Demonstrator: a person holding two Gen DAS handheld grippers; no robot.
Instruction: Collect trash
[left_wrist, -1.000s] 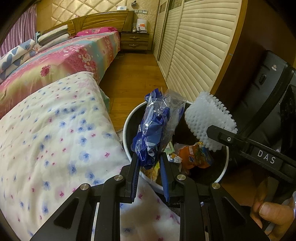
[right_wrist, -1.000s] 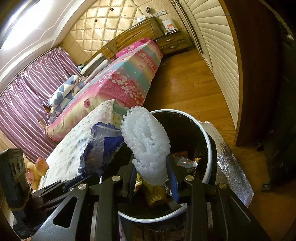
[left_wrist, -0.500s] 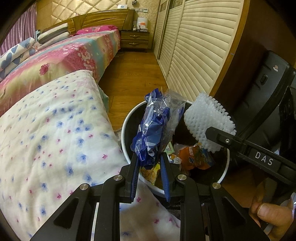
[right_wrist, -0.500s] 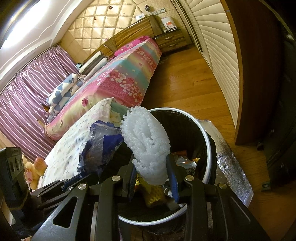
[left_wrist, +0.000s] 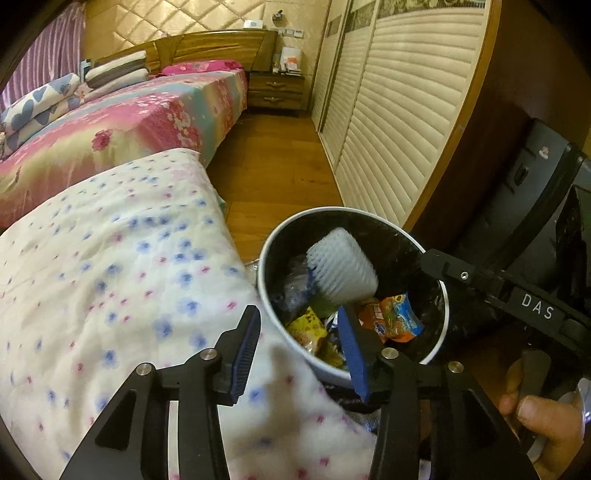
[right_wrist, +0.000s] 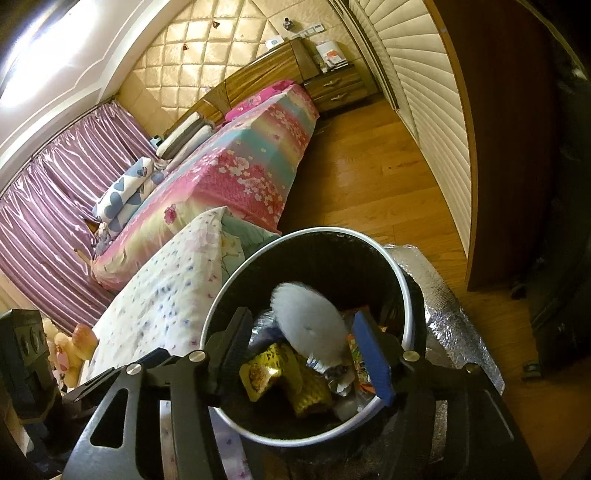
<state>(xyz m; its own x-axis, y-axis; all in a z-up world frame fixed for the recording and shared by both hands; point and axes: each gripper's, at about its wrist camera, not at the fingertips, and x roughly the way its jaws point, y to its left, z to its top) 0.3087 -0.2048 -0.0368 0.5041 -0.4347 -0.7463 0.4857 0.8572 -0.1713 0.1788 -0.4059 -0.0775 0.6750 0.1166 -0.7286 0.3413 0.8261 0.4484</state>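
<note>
A round bin with a white rim (left_wrist: 445, 306) and black liner stands by the bed; it also shows in the right wrist view (right_wrist: 221, 306). Inside lie a white foam net (left_wrist: 341, 267), seen in the right wrist view (right_wrist: 308, 325) too, a blue plastic wrapper (left_wrist: 295, 284), an orange snack packet (left_wrist: 397, 319) and yellow packets (right_wrist: 275, 369). My left gripper (left_wrist: 301, 350) is open and empty at the bin's near rim. My right gripper (right_wrist: 306, 354) is open and empty just above the bin.
A white flowered quilt (left_wrist: 110, 277) lies left of the bin on the bed (left_wrist: 140, 114). Wooden floor (left_wrist: 273, 170) runs to a nightstand (left_wrist: 277, 90). Louvred wardrobe doors (left_wrist: 399, 122) stand at right. A silver foil bag (right_wrist: 443, 295) lies beside the bin.
Both grippers have opened. The blue wrapper left the left gripper and the white foam net left the right gripper; both now lie in the bin.
</note>
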